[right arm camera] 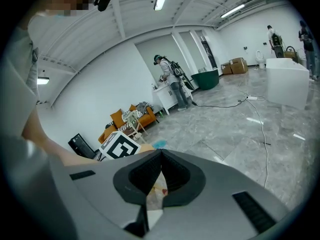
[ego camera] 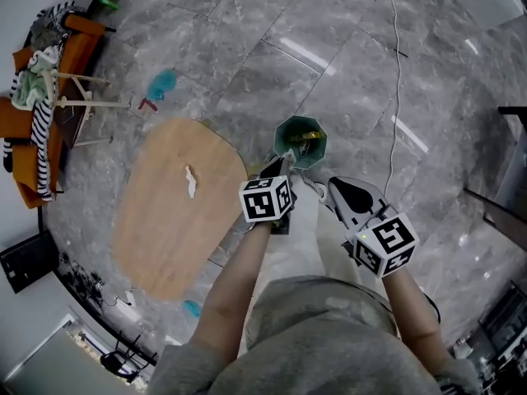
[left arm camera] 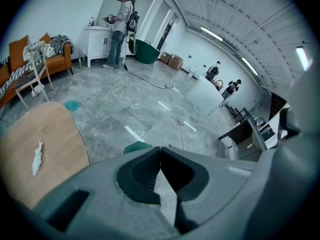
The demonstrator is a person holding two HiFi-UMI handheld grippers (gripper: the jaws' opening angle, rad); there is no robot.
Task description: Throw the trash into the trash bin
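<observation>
Some trash is already seen in the trash bin (ego camera: 301,130), 1 white scrap (ego camera: 190,181) is left on the table (ego camera: 160,245), and the left gripper (left arm camera: 160,150) and right gripper (right arm camera: 161,153) are closed tight with nothing clearly held.

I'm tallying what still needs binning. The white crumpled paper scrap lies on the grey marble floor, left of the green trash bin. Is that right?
Not quite. The white crumpled paper scrap lies on the oval wooden table, not on the grey marble floor. It is left of the green trash bin, as you said. The head view shows this.
</observation>
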